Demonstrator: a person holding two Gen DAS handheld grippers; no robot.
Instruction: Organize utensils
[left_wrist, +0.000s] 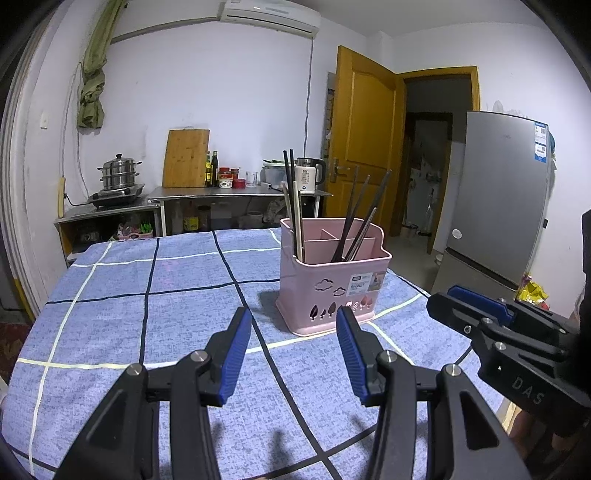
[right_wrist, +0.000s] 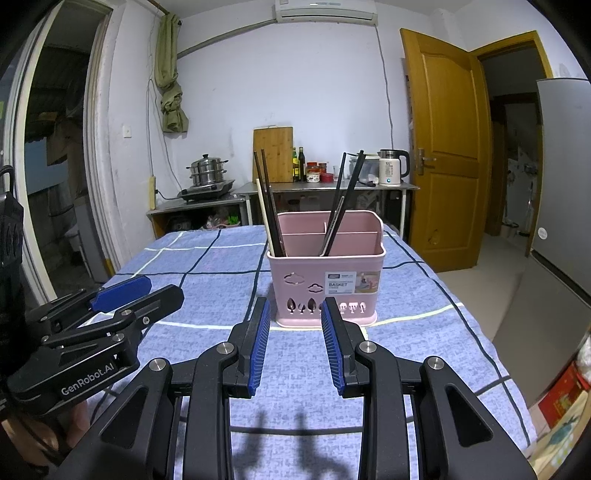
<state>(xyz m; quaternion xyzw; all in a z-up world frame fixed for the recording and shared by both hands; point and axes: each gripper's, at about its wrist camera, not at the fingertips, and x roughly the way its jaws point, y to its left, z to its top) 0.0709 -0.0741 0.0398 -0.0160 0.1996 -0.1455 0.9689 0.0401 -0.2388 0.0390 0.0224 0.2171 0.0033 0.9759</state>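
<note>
Your pink utensil basket (left_wrist: 332, 280) stands upright on the worktop (left_wrist: 155, 321), which is covered by a blue checked cloth, and it serves as the reference for everything below. Inside the basket, a pair of dark chopsticks (left_wrist: 291, 192) and a pale wooden pair (left_wrist: 297, 225) stand nearly upright in its left-hand compartment, while several more dark chopsticks (left_wrist: 360, 218) lean to the right from the front compartment; exactly which divider each one rests against cannot be told. Your left gripper (left_wrist: 293, 314) hovers in front of the basket, on the near side and slightly to its left, with its blue-padded fingers (left_wrist: 236, 354) set well apart and nothing between them; in the left wrist view the right-hand pad lines up with the basket's lower front edge, but contact cannot be confirmed. Your right gripper (right_wrist: 292, 306) also sits on the near side of the basket, almost squarely facing its front wall, fingers (right_wrist: 258, 343) parted to a moderate gap and holding nothing; the basket's base shows in the gap just beyond the tips. Both grippers point slightly downward toward the basket and lie side by side, each visible at the edge of the other's view. No utensil lies on the cloth near the basket. Behind the basket, a steel counter (right_wrist: 325, 186) carries a cutting board (right_wrist: 273, 153), bottles and a kettle (right_wrist: 393, 166).
</note>
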